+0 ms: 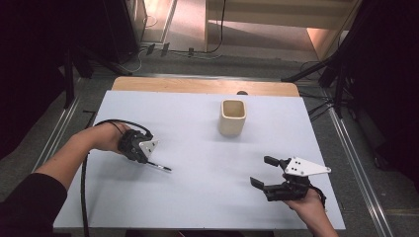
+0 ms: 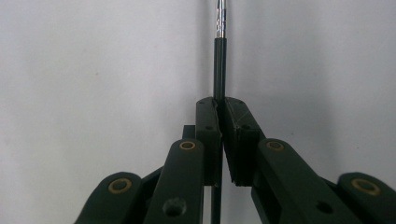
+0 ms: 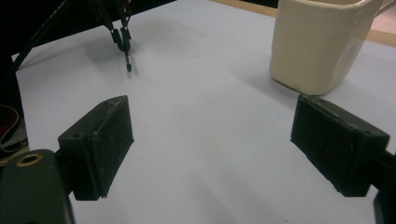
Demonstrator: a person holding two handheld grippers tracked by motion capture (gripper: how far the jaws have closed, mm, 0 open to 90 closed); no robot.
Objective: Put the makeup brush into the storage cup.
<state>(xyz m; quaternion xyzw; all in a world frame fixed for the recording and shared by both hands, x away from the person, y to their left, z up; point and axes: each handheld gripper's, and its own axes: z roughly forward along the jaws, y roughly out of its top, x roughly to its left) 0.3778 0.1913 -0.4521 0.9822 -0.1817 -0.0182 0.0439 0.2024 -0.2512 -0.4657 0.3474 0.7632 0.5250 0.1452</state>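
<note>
Left hand-held gripper [image 1: 148,159]: near table's left edge, jaws clamped on pen [image 1: 160,167], shaft pinched at pad tips, likely for lifting toward cup [image 1: 232,117] by far edge. Right hand-held gripper [image 1: 264,173]: near right front corner, jaws wide apart, nothing held, probably waiting.

Lab or recording studio: a white sheet [image 1: 197,163] is covering a wooden table [image 1: 197,86]; dark stand legs [image 1: 316,69] are flanking it, cables [image 1: 148,49] are trailing over grey carpet, floor rails [image 1: 353,153] are running alongside.
</note>
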